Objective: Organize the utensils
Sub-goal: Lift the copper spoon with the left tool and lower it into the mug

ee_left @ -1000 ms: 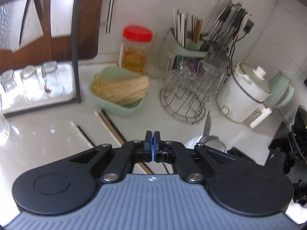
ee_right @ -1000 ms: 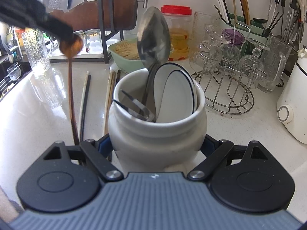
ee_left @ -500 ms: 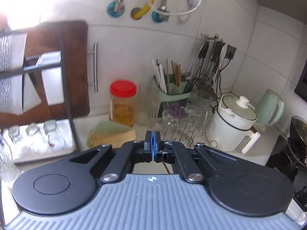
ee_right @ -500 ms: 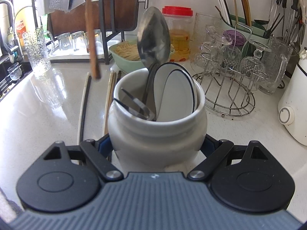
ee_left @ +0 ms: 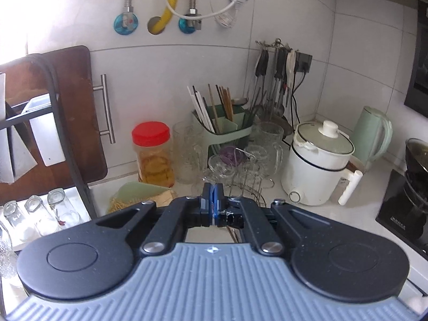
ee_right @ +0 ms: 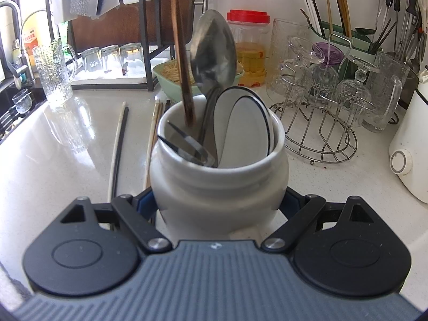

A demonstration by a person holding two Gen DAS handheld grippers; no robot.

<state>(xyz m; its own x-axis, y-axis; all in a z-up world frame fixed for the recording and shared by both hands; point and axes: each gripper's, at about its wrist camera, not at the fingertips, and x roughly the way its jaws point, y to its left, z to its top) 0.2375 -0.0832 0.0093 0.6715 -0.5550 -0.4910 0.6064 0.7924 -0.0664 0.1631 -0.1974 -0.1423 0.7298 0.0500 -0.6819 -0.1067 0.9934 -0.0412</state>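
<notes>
My right gripper (ee_right: 218, 203) is shut on a white ceramic jar (ee_right: 219, 184) that stands on the counter, with a pad on each side of it. The jar holds a large metal spoon (ee_right: 214, 53), white ceramic spoons (ee_right: 246, 125) and a dark metal utensil (ee_right: 184, 144). A brown chopstick (ee_right: 183, 67) hangs down from above with its tip just inside the jar's mouth. My left gripper (ee_left: 212, 203) is shut on that chopstick, whose length is mostly hidden below the fingers. More chopsticks (ee_right: 117, 144) lie on the counter left of the jar.
A wire rack of glasses (ee_right: 321, 123) stands right of the jar, with a white cooker (ee_left: 318, 165) beyond it. Behind are a green basket (ee_right: 171, 80), a red-lidded jar (ee_right: 248, 48) and a green utensil caddy (ee_left: 224, 131). A glass mug (ee_right: 53, 75) and a sink are at left.
The brown chopstick has risen off the counter and swung right, and its tip now sits in the jar's mouth. The left view has lifted toward the wall. The right gripper and jar kept still.
</notes>
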